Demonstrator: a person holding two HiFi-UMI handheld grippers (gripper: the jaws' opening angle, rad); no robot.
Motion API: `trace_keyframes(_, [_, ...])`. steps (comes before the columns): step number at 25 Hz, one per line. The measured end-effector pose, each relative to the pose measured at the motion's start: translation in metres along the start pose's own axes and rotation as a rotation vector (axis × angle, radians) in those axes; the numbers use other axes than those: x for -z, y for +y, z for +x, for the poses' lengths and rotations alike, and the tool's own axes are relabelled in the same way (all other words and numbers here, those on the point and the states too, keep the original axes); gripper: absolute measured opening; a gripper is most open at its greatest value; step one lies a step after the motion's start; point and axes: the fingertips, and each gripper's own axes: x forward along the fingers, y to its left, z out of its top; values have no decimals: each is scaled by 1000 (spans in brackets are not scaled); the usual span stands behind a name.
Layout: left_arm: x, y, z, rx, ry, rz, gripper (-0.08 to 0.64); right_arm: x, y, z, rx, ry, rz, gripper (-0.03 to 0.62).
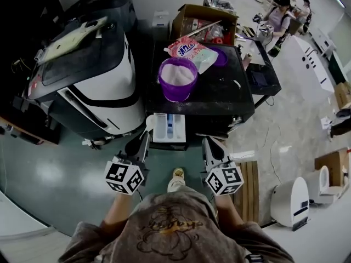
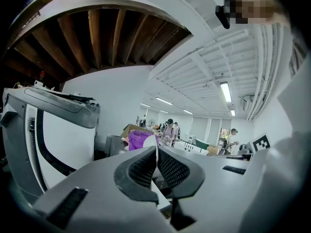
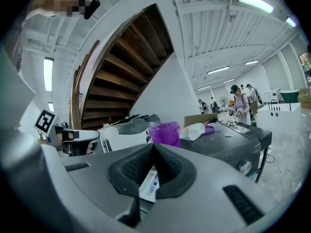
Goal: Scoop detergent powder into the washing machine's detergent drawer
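Observation:
A purple bucket (image 1: 177, 79) of white detergent powder stands on the black washing machine's top (image 1: 219, 100). Below it the white detergent drawer (image 1: 169, 128) is pulled out. My left gripper (image 1: 146, 138) hovers at the drawer's left edge, shut on a white scoop (image 1: 149, 123) whose bowl points toward the machine. In the left gripper view the scoop's thin handle (image 2: 156, 153) is pinched between the pads, with the bucket (image 2: 138, 140) beyond. My right gripper (image 1: 208, 143) is to the right of the drawer, its jaws shut (image 3: 154, 148) with nothing between them. In the right gripper view, the bucket (image 3: 165, 132) stands ahead.
A detergent bag (image 1: 192, 50) and a purple lid (image 1: 220, 56) lie behind the bucket. A cardboard box (image 1: 205, 22) stands at the back. A white and black machine (image 1: 88, 75) is at the left. A person (image 1: 278, 16) works at the far right.

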Motion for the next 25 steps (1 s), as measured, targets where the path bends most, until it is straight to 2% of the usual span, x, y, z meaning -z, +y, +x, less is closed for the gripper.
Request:
trace_keyframes(7, [-14,11,62,-43,-21,-11,25,-21,-42,50,-46,16,-16,3])
trace_keyframes(14, [-25,22,96,-61,-28,-4,25,-30,-62,78,-78,29,-15,3])
trace_keyframes(25, [-48,48,136,-9,-29,43,25,-42,-78,104,-22,2,12,3])
